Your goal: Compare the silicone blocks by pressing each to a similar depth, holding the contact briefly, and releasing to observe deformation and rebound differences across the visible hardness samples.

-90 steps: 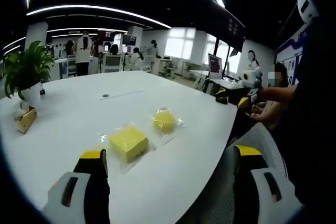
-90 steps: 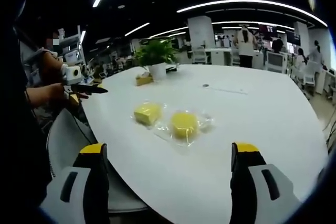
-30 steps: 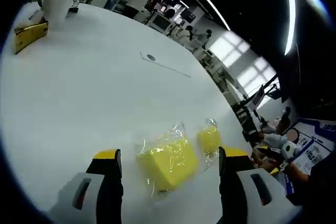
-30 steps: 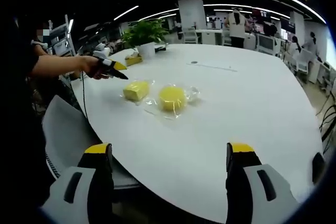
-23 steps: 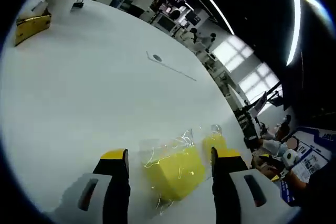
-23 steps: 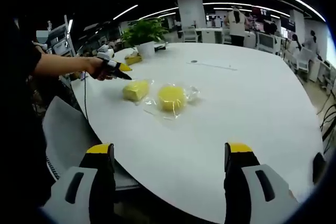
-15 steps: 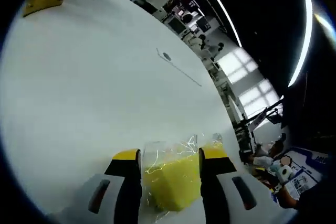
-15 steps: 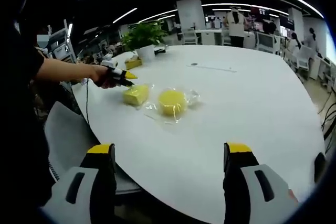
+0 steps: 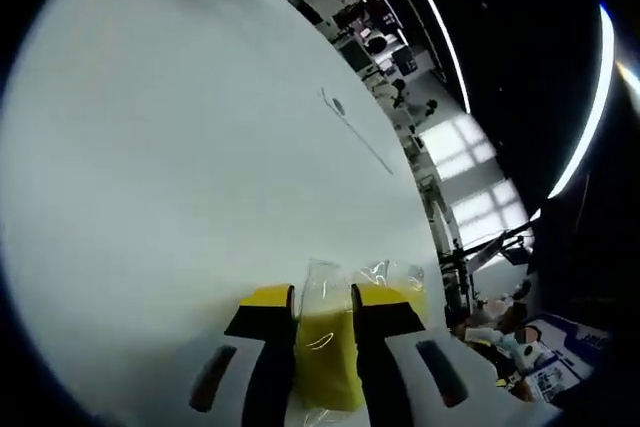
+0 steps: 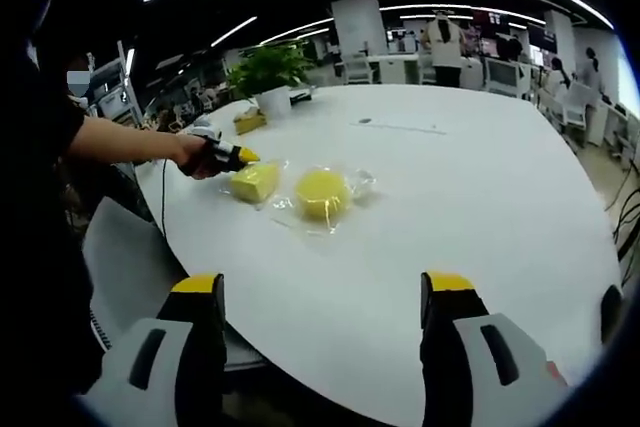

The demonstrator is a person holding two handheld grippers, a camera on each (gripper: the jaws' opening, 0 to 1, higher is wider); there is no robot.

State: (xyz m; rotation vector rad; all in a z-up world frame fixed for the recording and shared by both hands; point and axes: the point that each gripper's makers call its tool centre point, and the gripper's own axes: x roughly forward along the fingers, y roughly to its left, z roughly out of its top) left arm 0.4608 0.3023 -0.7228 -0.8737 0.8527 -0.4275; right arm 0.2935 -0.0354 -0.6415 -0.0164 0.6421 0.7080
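White table (image 10: 480, 207): a broad round top spreading ahead of both sets of fingers; the two samples lie near its edge on the person's side.
Square silicone block (image 9: 328, 357): yellow, in a clear bag, wedged directly between the fingers of the left gripper (image 9: 322, 299); in the right gripper view it lies far ahead and to the left of that tool's fingers.
Round silicone block (image 10: 322, 193): yellow, also bagged, just beyond the right-hand finger of the left gripper and touching or nearly touching the square one's wrapping; I cannot tell which.
Left gripper state: jaws nearly closed, pinching the square block from both sides, with bag film bunched up between the tips.
Right gripper (image 10: 320, 292) state: jaws spread wide, holding nothing, well back from both samples off the table's near edge.
Deciding relation: the left tool is the one at the samples; the round block sits to its right, a short sideways shift away.
Change from earlier: a second ago the left jaws stood wide on either side of the square block; they have closed steadily onto it. The right gripper has barely shifted.
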